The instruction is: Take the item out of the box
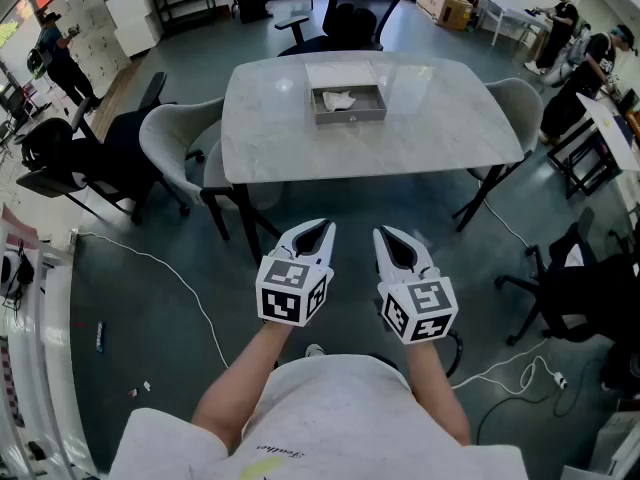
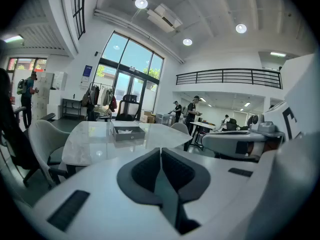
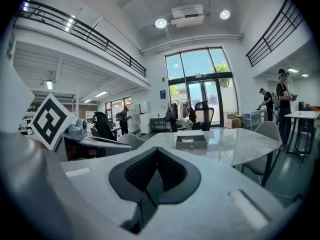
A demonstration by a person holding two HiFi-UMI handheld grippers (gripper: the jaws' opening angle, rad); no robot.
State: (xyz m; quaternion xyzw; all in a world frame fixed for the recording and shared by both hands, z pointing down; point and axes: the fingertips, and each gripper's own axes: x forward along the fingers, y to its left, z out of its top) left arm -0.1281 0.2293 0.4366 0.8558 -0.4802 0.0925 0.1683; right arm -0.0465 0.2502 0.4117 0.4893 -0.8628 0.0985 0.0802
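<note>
A grey open box (image 1: 348, 104) sits on the white marble table (image 1: 270, 138), toward its far side, with a crumpled white item (image 1: 339, 99) inside. The same box (image 2: 128, 132) shows in the left gripper view and the box (image 3: 191, 142) in the right gripper view, both well ahead. My left gripper (image 1: 325, 229) and right gripper (image 1: 383, 234) are held side by side over the floor, short of the table's near edge. Each one's jaws are shut with nothing between them.
Grey chairs (image 1: 178, 154) stand at the table's left and right (image 1: 518, 102), a black office chair (image 1: 352, 13) at its far end. White cables (image 1: 180, 278) trail on the floor. More black chairs (image 1: 575, 288) stand at the right. People stand at benches in the far corners.
</note>
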